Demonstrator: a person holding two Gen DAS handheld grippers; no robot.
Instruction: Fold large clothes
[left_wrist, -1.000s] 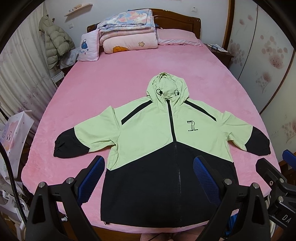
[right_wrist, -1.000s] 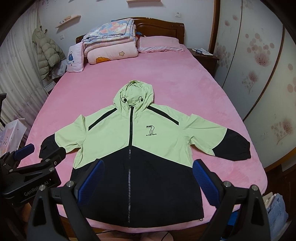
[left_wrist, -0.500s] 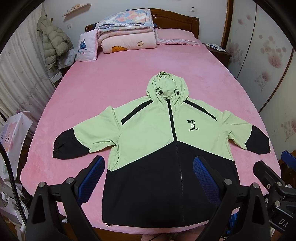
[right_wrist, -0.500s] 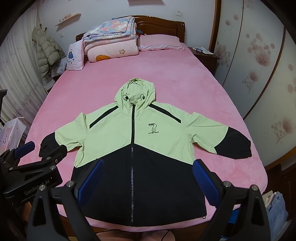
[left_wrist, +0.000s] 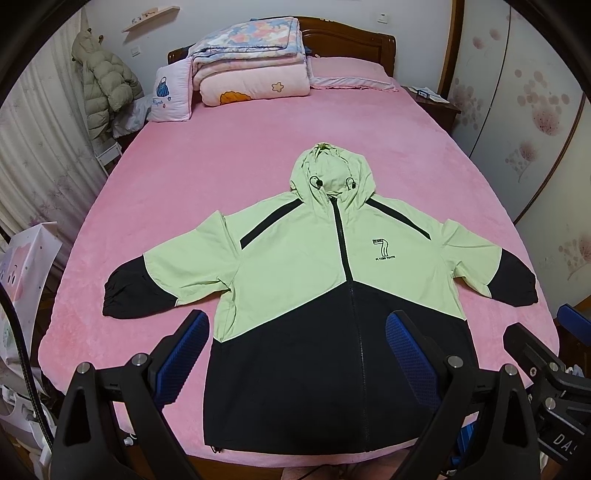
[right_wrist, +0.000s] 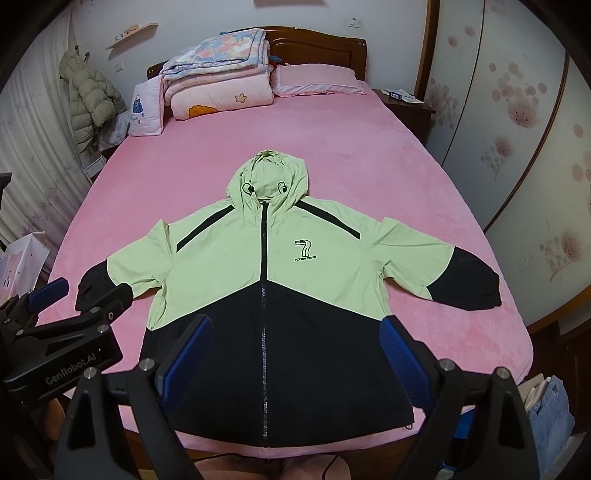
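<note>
Jacket (left_wrist: 317, 280) of thin, lightly creased pale-green and black fabric lies flat and zipped on the plush pink bed (left_wrist: 229, 162), sleeves spread sideways, hood toward the headboard (left_wrist: 354, 37) and hem at the near edge. Bare blanket lies around it. Left claw (left_wrist: 295, 354) and right claw (right_wrist: 295, 354) hover spread wide above the hem, empty.

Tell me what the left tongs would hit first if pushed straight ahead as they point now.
Most likely the jacket: the open left tongs aim at its black lower front, spread flat on the pink bed. Nothing shows between them, though depth is hard to judge through the fisheye.
</note>
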